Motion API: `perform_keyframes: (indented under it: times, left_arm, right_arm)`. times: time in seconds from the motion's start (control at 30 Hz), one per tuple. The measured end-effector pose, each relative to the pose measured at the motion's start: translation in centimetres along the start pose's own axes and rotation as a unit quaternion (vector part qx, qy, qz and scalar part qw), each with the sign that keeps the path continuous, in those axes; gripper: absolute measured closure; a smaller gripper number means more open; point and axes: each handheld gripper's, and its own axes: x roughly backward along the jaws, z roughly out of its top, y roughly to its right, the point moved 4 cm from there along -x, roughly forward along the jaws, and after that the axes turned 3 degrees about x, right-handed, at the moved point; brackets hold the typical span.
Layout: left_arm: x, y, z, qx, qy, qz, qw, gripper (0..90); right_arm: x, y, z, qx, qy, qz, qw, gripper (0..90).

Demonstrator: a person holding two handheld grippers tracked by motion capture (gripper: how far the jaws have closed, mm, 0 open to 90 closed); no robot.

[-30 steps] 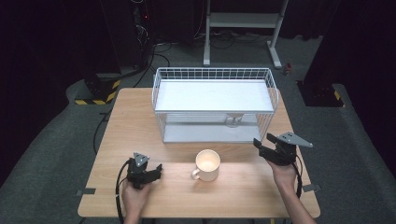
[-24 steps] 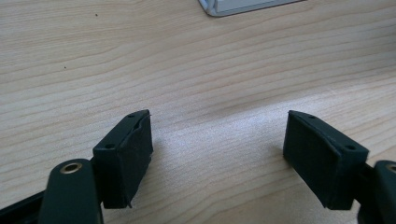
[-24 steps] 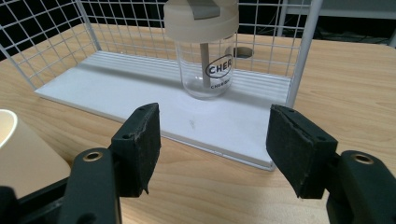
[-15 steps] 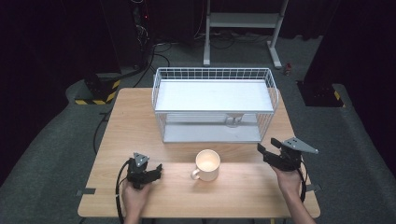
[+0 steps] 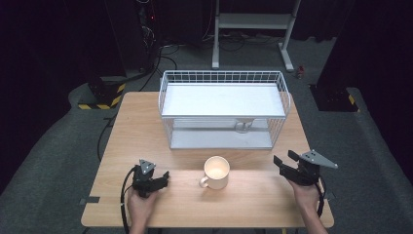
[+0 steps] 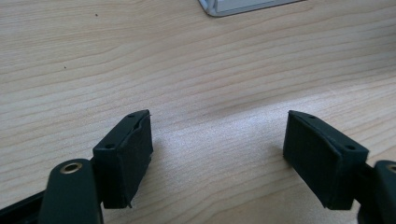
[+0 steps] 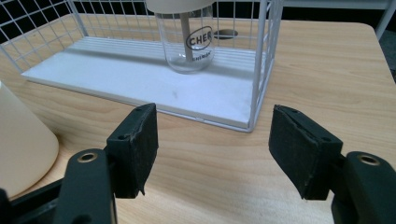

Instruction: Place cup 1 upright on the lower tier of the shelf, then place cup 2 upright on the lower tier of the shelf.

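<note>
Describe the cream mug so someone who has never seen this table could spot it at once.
Start from the white wire rack at the back of the wooden table. In front of it, between the left gripper and the right gripper, stands the cream mug. It is opaque and handled, out on bare wood, unlike the clear glass inside the rack.

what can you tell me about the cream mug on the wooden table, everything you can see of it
The cream-coloured mug looks like glossy ceramic, with a round open mouth and one loop handle turned toward the left gripper's side and the near edge. It stands upright on the light wooden table, just in front of the white wire rack, between the two grippers. Nothing touches it; its inside looks empty. Its curved side shows at the left edge of the right gripper view.
</note>
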Motion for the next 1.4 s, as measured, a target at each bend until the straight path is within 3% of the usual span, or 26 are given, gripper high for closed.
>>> perform_keyframes:
  times: [0.53,0.9,1.1,1.27,1.4]
  left_arm:
    - [0.0,0.0,0.0,-0.001,-0.001,-0.001,1.0000,24.0]
    - [0.0,0.0,0.0,0.000,0.000,0.000,1.0000,24.0]
    - [0.0,0.0,0.0,-0.002,-0.001,-0.001,1.0000,23.8]
    - [-0.1,0.1,0.1,-0.006,-0.004,-0.007,1.0000,19.8]
    - [-0.2,0.1,0.1,-0.009,-0.006,-0.009,0.9999,18.1]
  right_arm:
    - [0.0,0.3,-2.7,0.007,-0.026,-0.018,0.9995,31.7]
    - [-0.6,0.4,-4.8,0.023,-0.070,-0.025,0.9970,30.0]
    - [-1.1,0.2,-5.6,0.053,-0.106,-0.035,0.9923,29.0]
    - [-1.6,0.1,-6.2,0.064,-0.138,-0.035,0.9877,27.6]
    - [-1.9,0.1,-6.2,0.060,-0.151,-0.023,0.9865,25.3]
